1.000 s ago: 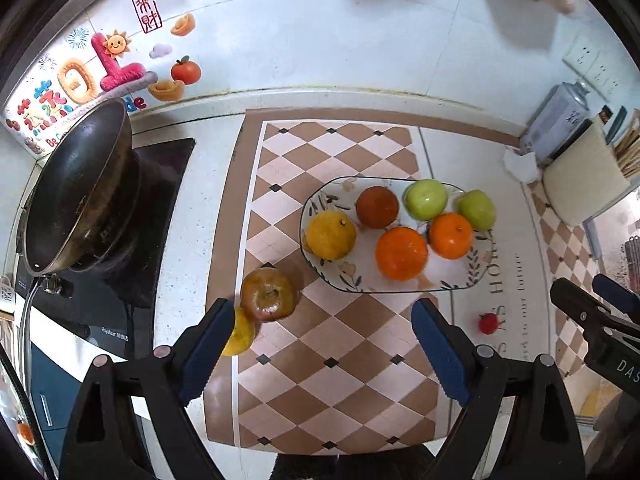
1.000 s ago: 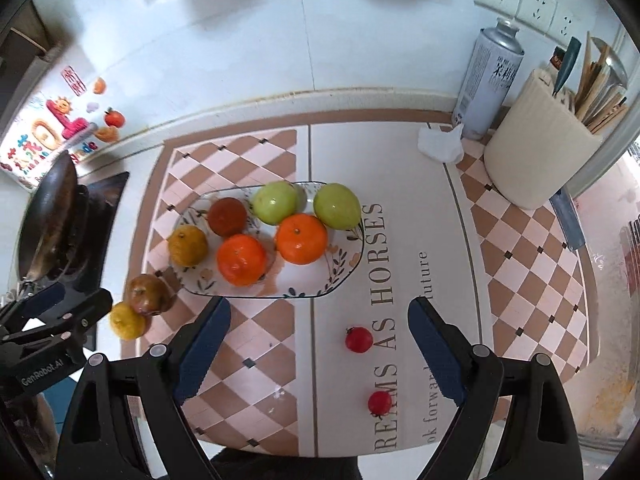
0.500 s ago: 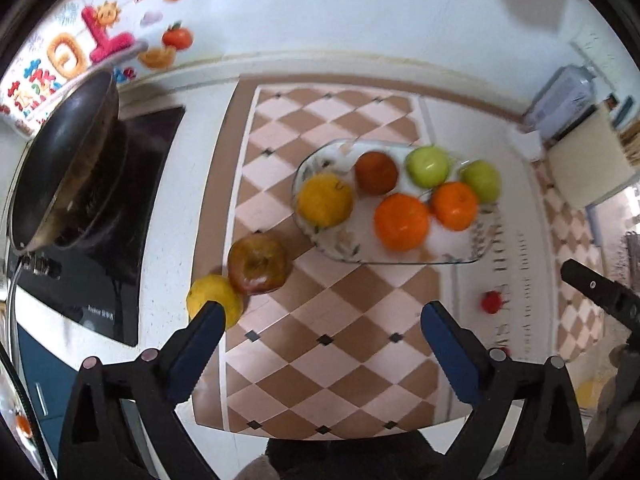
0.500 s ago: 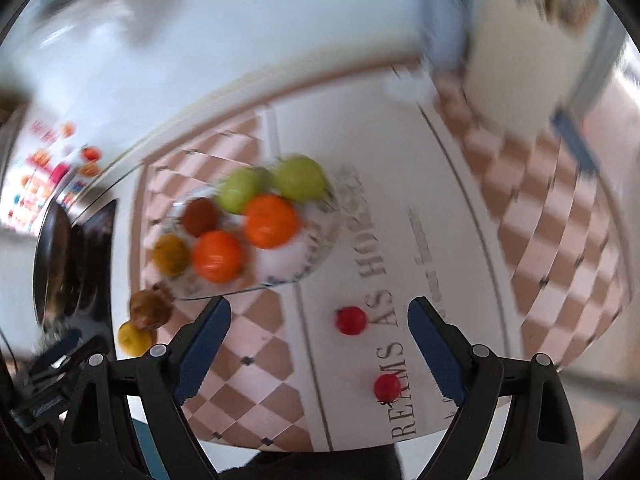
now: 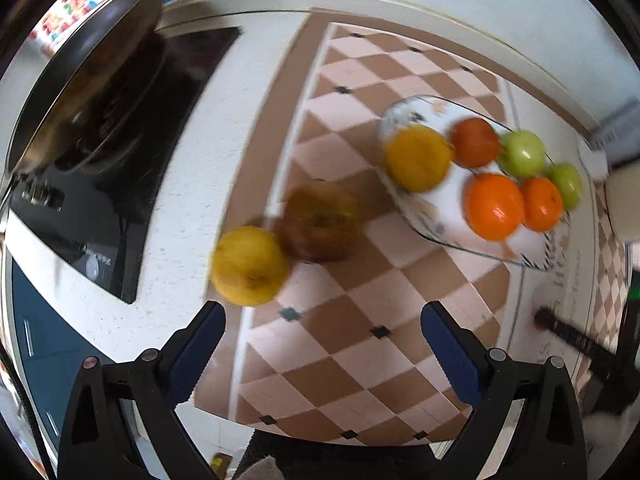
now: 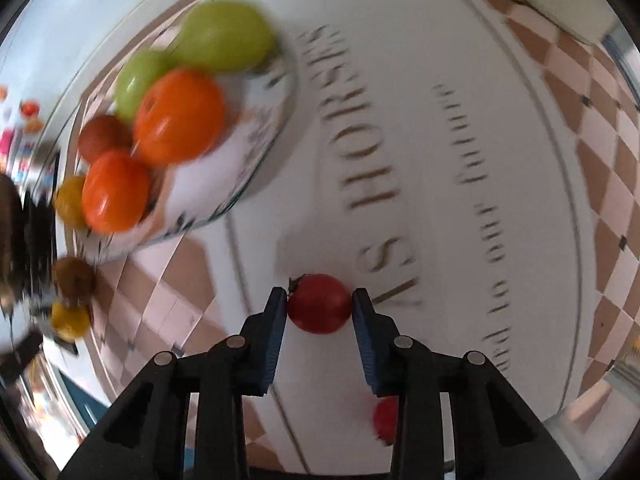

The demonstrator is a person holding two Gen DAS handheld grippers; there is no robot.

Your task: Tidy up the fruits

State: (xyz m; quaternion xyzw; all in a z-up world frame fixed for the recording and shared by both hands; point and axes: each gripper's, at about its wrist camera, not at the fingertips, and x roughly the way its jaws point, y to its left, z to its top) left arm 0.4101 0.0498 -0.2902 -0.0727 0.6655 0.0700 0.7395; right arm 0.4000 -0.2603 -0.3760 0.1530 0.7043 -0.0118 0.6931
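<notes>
Left wrist view. Surface: white kitchen counter under a brown-and-cream checked mat (image 5: 360,320), with a black cooktop (image 5: 120,184) and a dark pan (image 5: 84,80) at 10 o'clock. Your left gripper (image 5: 322,354) stood spread wide and held nothing. Loose stock: one yellow fruit (image 5: 249,266) at 11 o'clock of the fingers, touching a brown apple (image 5: 322,222) at 12 o'clock. The patterned plate (image 5: 432,220) sat at 2 o'clock with six pieces on it. Change: a second earlier the yellow fruit was tucked partly behind your left finger; you had since swung left, and both loose fruits came clear ahead of the open jaws. The frame was smeared, so you were mid-move.

Right wrist view. Surface: the plain white panel of the mat, printed with lettering, and the plate at 10 o'clock. Your right gripper (image 6: 320,308) had narrowed around a cherry tomato (image 6: 319,309), both pads at its sides and seemingly touching; whether the tomato had left the mat could not be told. A second cherry tomato (image 6: 386,420) lay at 5 o'clock, half hidden by the right finger. Change: a second earlier these jaws were wide and both tomatoes lay well ahead. Reading: the first tomato pick was underway. Four pieces remained off the plate.
</notes>
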